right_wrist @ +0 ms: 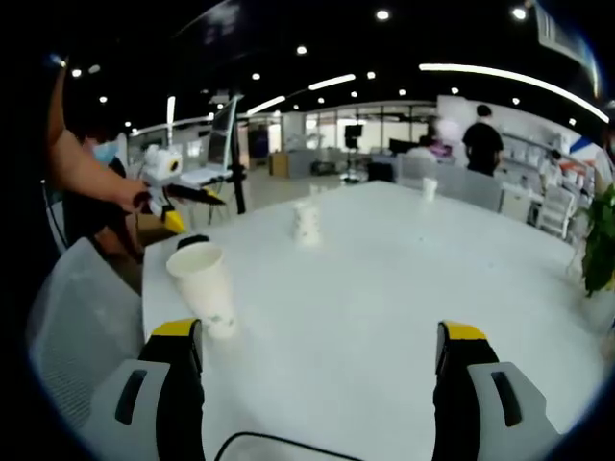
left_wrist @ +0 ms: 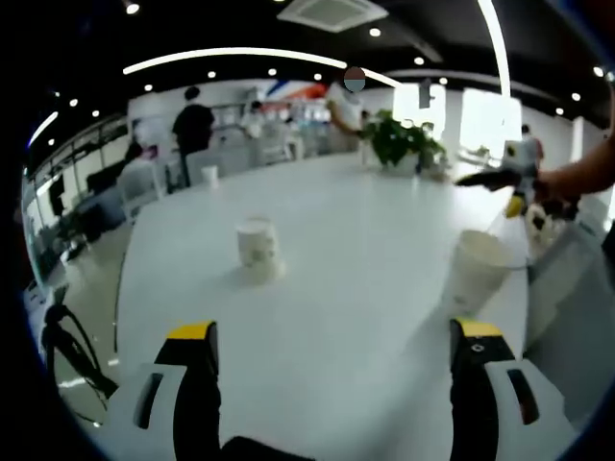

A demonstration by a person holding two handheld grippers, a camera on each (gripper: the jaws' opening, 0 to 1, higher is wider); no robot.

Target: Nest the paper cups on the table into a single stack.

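Both grippers, left (left_wrist: 332, 351) and right (right_wrist: 317, 346), gape wide, holding nothing (above white table (left_wrist: 365, 240)). Nearest paper cup (right_wrist: 204, 286) upright beside right gripper; middle paper cup (left_wrist: 258, 248) beyond it.

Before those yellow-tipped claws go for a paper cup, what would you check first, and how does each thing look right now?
1. Left gripper jaws open, nothing held: ok.
2. Right gripper jaws open, nothing held: ok.
3. Near cup upright, mouth up: ok.
4. Middle cup standing on the table: ok; which way up, cannot tell.
5. Far cup at the table's far end, within reach: cannot tell.
6. Cups nested: not ok, all apart.
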